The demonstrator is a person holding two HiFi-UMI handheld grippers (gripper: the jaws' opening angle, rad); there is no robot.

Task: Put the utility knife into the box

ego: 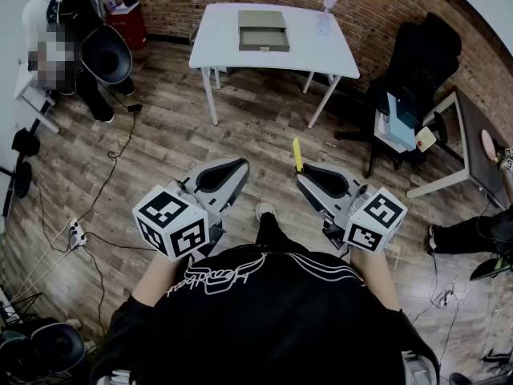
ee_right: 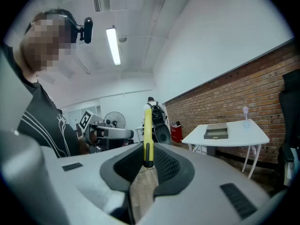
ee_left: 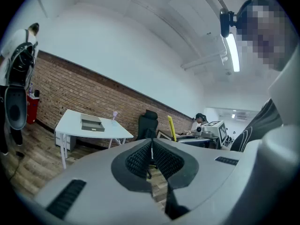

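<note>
We hold both grippers low in front of us over the wooden floor point(ego: 160, 135), well short of the white table point(ego: 321, 54) that stands against the brick wall point(ego: 377, 6). The right gripper point(ego: 301, 175) has its jaws drawn in narrow and clamped on the yellow utility knife point(ego: 296, 153). In the right gripper view the black pads point(ee_right: 164, 165) press on the lower end of the knife point(ee_right: 147, 130), which stands upright out of the right gripper point(ee_right: 148, 165) and rises above the jaw tips. In the left gripper view the same knife point(ee_left: 171, 127) shows as a thin yellow bar off to the side. The left gripper point(ego: 239, 167) carries nothing: in its own view the left gripper point(ee_left: 151, 156) has its ribbed pads point(ee_left: 136, 161) brought together with nothing between them. The grey box point(ego: 263, 30) lies flat on the table near its far edge, well apart from the knife, with bare floor between us and the table. We also see the box from the right gripper view point(ee_right: 216, 132) and from the left gripper view point(ee_left: 92, 123). A black office chair point(ego: 421, 62) stands to the right of the table, and a person point(ego: 60, 38) stands at the far left of the room.
</note>
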